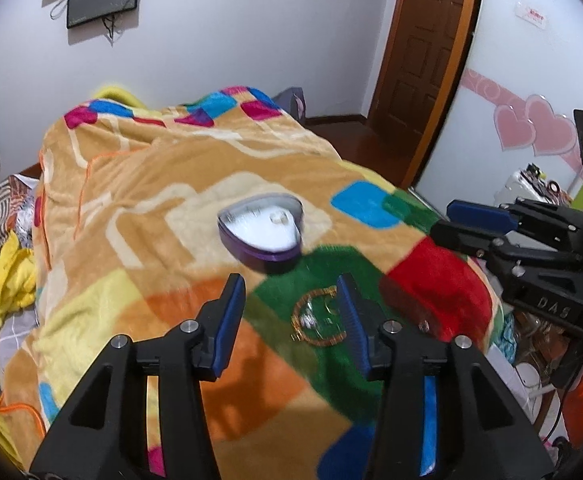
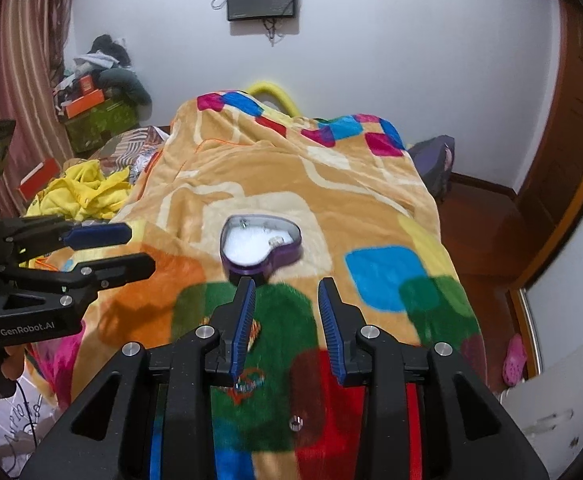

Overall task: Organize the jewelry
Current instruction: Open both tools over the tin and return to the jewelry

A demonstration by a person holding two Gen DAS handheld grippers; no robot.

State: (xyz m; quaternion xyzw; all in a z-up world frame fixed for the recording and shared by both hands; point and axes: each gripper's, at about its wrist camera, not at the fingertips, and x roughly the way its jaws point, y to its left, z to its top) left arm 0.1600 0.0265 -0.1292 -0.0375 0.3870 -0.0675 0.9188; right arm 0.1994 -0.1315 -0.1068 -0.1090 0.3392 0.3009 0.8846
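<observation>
Left wrist view: the left gripper [image 1: 289, 312] hangs over the bed w/ its jaws wide apart, nothing between them. Below it a patchwork blanket [image 1: 163, 184] covers the bed. A purple heart-shaped box [image 1: 262, 232] sits on the blanket ahead of the jaws, lid off, white padded lining inside. One small ring [image 1: 279, 219] lies in the box near its far right edge; rest of the lining looks bare. A gold beaded bracelet [image 1: 318, 322] lies on a green patch of blanket, nearer than the box and apart from it, partly behind the right blue finger pad [image 1: 351, 316]. Something pale and shiny sits inside the bracelet loop, too blurred to name. At the right edge the right gripper [image 1: 467, 226] shows side-on, jaws parted, empty.

Right wrist view: the right gripper [image 2: 287, 312] is over the blanket [image 2: 275, 176], jaws open wide, holding nothing. The heart box [image 2: 260, 246] sits just beyond the fingertips, open, white lining up. The ring [image 2: 277, 241] rests at the lining's right side; a couple of small shiny bits near the back wall, can't tell what. Bracelet [image 2: 254, 332] only peeks out beside the left finger, on green. A small silver piece [image 2: 296, 423] lies on the blanket near the red patch, well apart from the box. The left gripper [image 2: 119, 246] enters from the left, jaws parted, empty.
</observation>
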